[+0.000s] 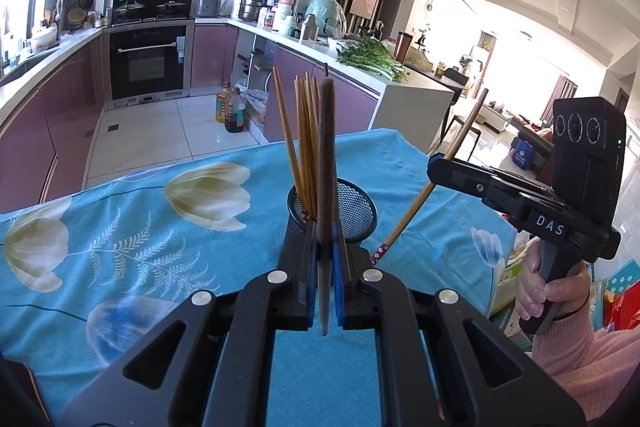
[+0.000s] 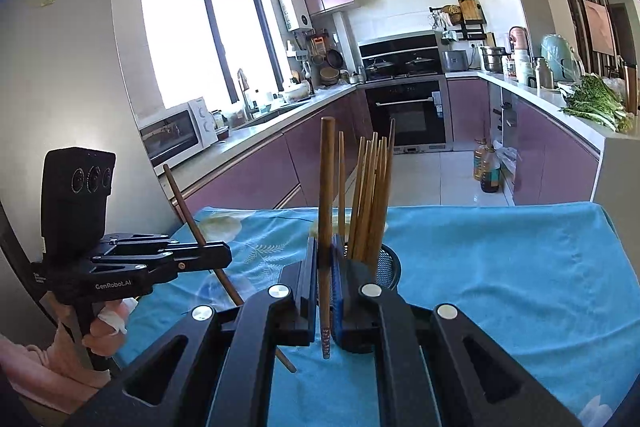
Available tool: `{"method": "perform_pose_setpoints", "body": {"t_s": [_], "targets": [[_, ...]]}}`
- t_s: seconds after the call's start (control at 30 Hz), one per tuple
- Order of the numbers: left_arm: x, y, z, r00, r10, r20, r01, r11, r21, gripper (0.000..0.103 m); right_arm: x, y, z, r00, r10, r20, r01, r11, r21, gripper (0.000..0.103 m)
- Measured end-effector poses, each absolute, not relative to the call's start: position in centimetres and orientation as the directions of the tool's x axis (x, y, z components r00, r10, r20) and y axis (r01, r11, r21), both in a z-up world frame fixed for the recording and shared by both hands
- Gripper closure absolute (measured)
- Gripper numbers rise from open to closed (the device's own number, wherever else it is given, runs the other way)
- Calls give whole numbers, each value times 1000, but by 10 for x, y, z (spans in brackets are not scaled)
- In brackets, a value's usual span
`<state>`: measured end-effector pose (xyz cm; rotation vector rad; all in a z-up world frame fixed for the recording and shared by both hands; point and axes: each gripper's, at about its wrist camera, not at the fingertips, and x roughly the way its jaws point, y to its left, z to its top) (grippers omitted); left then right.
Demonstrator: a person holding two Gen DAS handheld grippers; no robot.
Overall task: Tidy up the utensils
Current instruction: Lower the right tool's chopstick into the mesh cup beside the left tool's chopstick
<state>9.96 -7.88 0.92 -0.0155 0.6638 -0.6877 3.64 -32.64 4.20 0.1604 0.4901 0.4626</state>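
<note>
Both jaws clamp one chopstick each, left gripper (image 1: 325, 247) seemingly nearest the mesh holder's (image 1: 356, 203) rim.

Floral blue tablecloth (image 1: 192, 227) (mesh holder (image 1: 356, 207) atop)

A blue floral cloth (image 1: 140, 227) covers the worktop. Behind it, a black oven (image 1: 148, 61) sits among purple cabinets (image 1: 210, 55), leafy greens (image 1: 370, 57) lie on a counter, and oil bottles (image 1: 230, 109) stand on the floor.
</note>
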Motion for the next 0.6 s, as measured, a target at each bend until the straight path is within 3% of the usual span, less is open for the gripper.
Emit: {"method": "perform_pose_setpoints", "body": {"t_s": [0.6], "targets": [[87,-73,43,620,-600,-505,603,777,-181,96,26,-317,74,797,485,-360,-443,875,197,98]]}}
